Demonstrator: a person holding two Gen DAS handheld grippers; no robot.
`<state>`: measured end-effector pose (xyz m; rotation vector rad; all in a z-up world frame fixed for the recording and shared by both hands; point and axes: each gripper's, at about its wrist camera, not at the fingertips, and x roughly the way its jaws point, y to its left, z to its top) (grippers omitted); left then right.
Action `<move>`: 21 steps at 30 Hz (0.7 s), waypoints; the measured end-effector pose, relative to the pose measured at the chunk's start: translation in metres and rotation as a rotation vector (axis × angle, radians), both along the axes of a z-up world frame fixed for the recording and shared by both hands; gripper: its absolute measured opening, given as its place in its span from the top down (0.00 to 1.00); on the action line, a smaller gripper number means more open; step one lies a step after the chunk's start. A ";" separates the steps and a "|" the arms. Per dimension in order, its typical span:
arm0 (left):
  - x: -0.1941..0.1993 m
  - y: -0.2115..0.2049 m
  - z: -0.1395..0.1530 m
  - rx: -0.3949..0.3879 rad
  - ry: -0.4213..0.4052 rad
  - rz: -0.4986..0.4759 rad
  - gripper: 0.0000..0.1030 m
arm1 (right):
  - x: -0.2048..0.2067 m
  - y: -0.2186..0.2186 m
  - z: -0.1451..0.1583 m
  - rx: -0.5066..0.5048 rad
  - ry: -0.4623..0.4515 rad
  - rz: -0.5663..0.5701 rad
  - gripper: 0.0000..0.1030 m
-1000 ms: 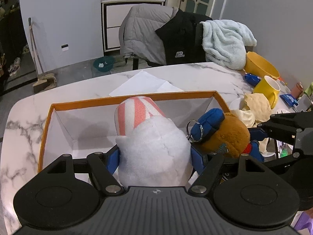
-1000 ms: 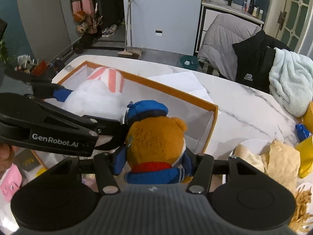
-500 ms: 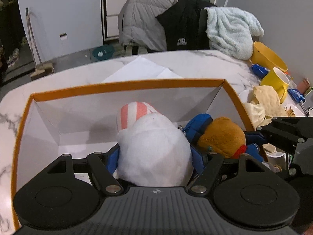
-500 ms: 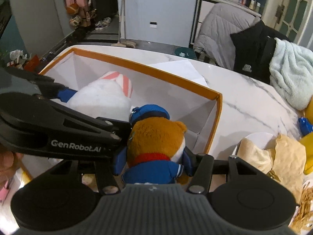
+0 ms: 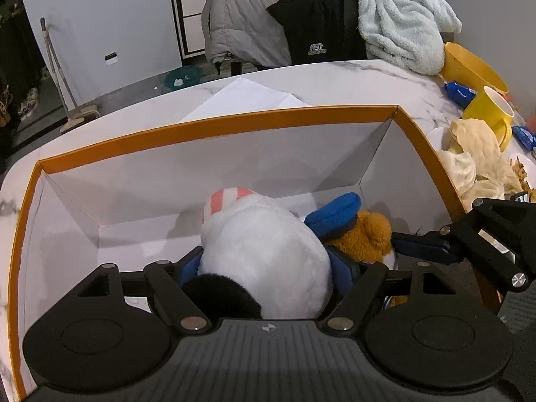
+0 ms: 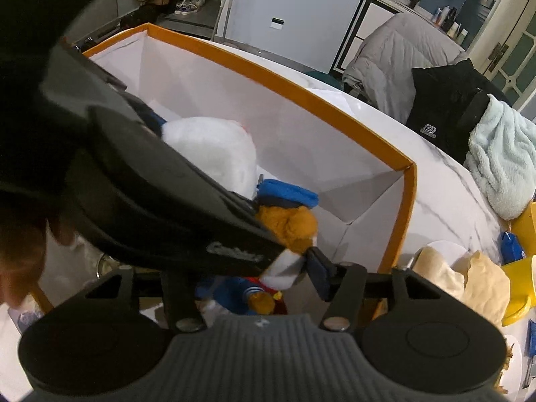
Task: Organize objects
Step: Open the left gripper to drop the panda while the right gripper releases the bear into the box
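Note:
A white plush toy (image 5: 264,251) with a pink-striped cap sits between the blue pads of my left gripper (image 5: 268,268), which is shut on it, low inside the orange-rimmed white box (image 5: 214,127). Beside it on the right, a brown plush bear (image 5: 365,234) with a blue cap is held in my right gripper (image 6: 258,268), also down inside the box (image 6: 301,100). In the right wrist view the bear (image 6: 291,224) is partly hidden by the left gripper's body, and the white plush (image 6: 214,147) lies behind it.
On the marble table (image 5: 335,77), right of the box, are a yellow mug (image 5: 489,110), a yellow bowl (image 5: 469,67), flatbread on a plate (image 5: 472,154) and blue packets. White paper (image 5: 248,97) lies behind the box. Jackets and a towel (image 5: 402,23) hang on chairs.
Both grippers have moved forward and down, lowering the white plush and the bear from above the box rim to inside the box. The left gripper now crosses over the right wrist view.

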<state>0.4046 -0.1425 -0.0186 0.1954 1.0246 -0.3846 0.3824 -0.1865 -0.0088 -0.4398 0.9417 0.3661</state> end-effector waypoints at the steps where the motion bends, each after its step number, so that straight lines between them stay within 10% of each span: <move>1: 0.000 0.000 0.000 -0.001 -0.001 -0.002 0.14 | -0.001 -0.001 0.000 -0.002 -0.001 0.001 0.40; 21: -0.010 0.018 0.039 -0.046 -0.103 0.029 0.13 | -0.021 -0.028 0.041 0.051 -0.050 -0.035 0.39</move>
